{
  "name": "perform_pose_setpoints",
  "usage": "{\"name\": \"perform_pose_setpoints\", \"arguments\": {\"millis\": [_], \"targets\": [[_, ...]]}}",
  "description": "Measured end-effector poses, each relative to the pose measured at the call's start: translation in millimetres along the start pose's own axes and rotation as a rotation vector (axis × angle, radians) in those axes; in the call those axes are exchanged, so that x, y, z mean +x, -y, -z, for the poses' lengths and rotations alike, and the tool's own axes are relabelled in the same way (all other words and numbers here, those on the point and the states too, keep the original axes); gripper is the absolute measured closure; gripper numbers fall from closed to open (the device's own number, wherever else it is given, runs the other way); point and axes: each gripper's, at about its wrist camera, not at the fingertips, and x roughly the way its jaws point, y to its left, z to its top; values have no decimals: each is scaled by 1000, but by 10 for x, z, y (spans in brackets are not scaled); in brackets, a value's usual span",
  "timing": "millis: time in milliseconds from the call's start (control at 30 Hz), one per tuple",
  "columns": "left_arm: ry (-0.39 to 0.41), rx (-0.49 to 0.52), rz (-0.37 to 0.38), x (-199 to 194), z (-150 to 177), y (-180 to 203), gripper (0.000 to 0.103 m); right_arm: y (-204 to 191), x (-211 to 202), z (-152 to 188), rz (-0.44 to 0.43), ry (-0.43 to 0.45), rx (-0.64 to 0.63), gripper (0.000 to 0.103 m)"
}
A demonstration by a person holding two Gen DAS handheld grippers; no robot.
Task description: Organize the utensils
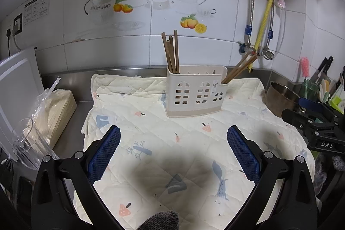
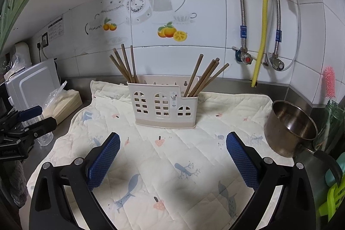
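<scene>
The cream plastic utensil holder stands upright toward the back of the quilted mat, near the tiled wall. It carries two groups of wooden chopsticks: one bundle rises from the left compartment, and a second bundle leans out to the right from the lower right compartment. The middle section appears to hold nothing that shows above its rim; its contents cannot be confirmed through the cut-outs. No loose utensil is visible anywhere on the mat in either view. The left gripper hangs over the near part of the mat with its jaws spread wide and nothing between the blue pads. The right gripper is likewise spread wide and empty, facing the holder from the front. Off the mat, a steel pot sits to the right, and a bagged stack of what looks like disposable chopsticks lies to the left beside a clear glass. Judgement: the sorting appears largely or wholly done, since every chopstick in sight is already housed and both tools are free. Whether the bagged stack belongs to the task cannot be told.
</scene>
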Motion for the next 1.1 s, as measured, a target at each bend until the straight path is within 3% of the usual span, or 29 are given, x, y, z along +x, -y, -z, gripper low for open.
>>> {"name": "perform_pose_setpoints", "arguments": {"millis": [1100], "targets": [[-20, 5, 3, 66, 31, 29, 5, -10, 48, 38, -12, -15, 0, 7]]}}
